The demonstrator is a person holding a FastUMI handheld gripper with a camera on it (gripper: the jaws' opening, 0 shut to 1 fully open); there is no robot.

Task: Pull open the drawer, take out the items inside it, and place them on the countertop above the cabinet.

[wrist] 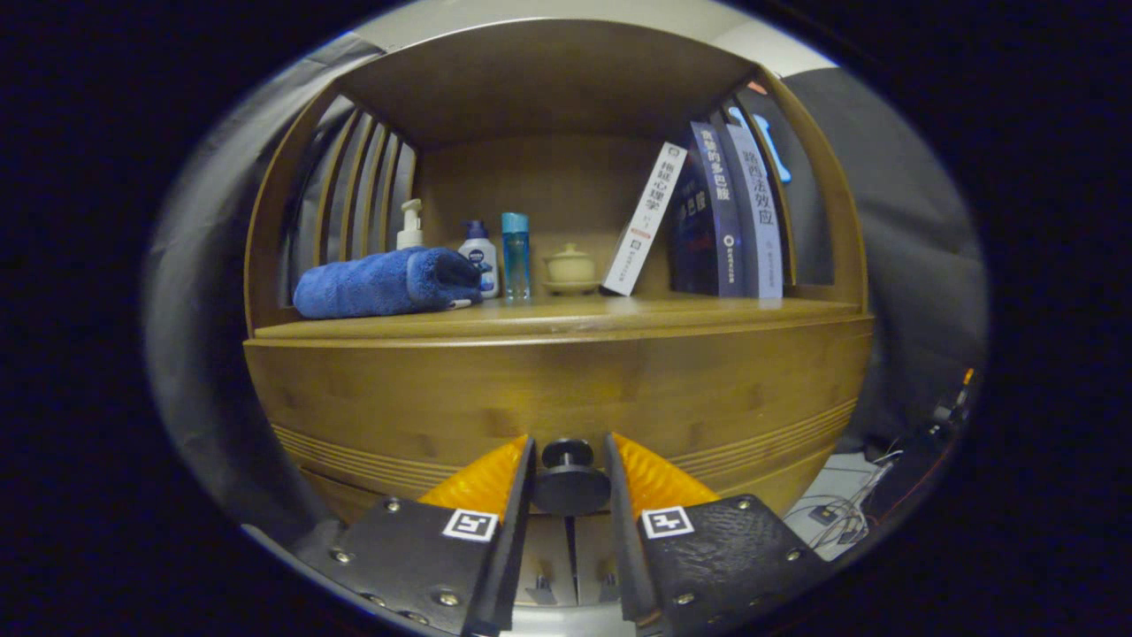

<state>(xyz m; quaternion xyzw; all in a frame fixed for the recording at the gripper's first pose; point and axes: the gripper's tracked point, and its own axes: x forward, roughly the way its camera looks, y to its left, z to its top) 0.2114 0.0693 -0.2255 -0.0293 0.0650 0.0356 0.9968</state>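
Drawer front (557,389) of warm brown bamboo, with fine grooves near its lower edge, lies right ahead of the claw (569,473), and the small round black knob (568,480) at its middle sits between the two fingers. The fingers flank the knob closely on either side and seem to touch its wide disc, yet I cannot tell whether both actually press on it — so whether the claw is clenched on the knob or only closed around it stays open. The drawer looks shut, its face flush with the cabinet, so whatever is inside is hidden and the pull has, by my reading, not yet opened anything. The claw is lined up level with the knob's stem, which makes sense: a straight pull along the fingers would draw the drawer out without twisting it. Above the drawer runs the wooden desk (619,314) of the cabinet, where the contents must go; it already carries a rolled blue towel (385,283), a white pump bottle (409,226), a white bottle with a blue cap (478,257), a clear blue bottle (516,255), a small cream lidded pot (569,268) and some leaning books (707,217) — the free stretch in front of the pot looks like the natural landing place.
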